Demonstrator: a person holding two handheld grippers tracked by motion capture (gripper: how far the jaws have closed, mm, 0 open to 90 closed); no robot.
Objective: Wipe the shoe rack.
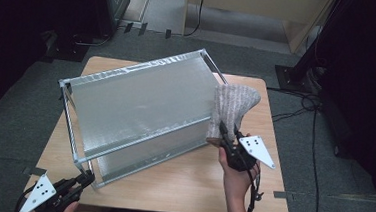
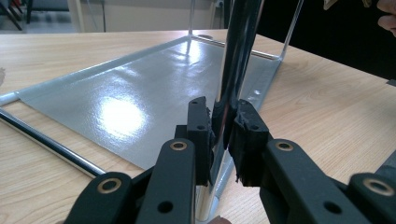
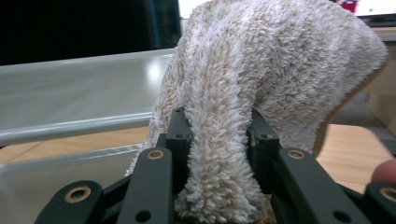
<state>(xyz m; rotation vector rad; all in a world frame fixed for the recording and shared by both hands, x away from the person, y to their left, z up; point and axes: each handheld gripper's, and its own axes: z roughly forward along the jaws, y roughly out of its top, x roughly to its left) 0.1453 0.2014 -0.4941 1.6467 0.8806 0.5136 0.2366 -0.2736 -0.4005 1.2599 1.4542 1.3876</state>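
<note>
A person at a wooden tabletop (image 1: 180,185) is working a metal shelf rack (image 1: 140,107) with a gripper in each hand. The rack, with its grey shelf panels and chrome posts, is lying tipped on its side across the middle of the tabletop, reaching from the near left corner toward the far right edge. The left gripper (image 2: 223,135), at the near left corner, is clamping its fingers (image 2: 198,126) tight on a chrome post (image 2: 236,70) of the rack, bracing the frame. The right gripper (image 1: 226,139), near the right edge of the tabletop, is pinching a fold of a fluffy beige cloth (image 1: 233,109) between its fingers (image 3: 180,135); the cloth is draping over the rack's right end, touching the top panel there.

The job in hand looks like wiping the rack. To do it well, the right hand should be laying the cloth flat on the panel and drawing it in long strokes along the surface, keeping the grip firm so the fold is not slipping out, while the left is holding the post steady so the frame is not sliding.
</note>
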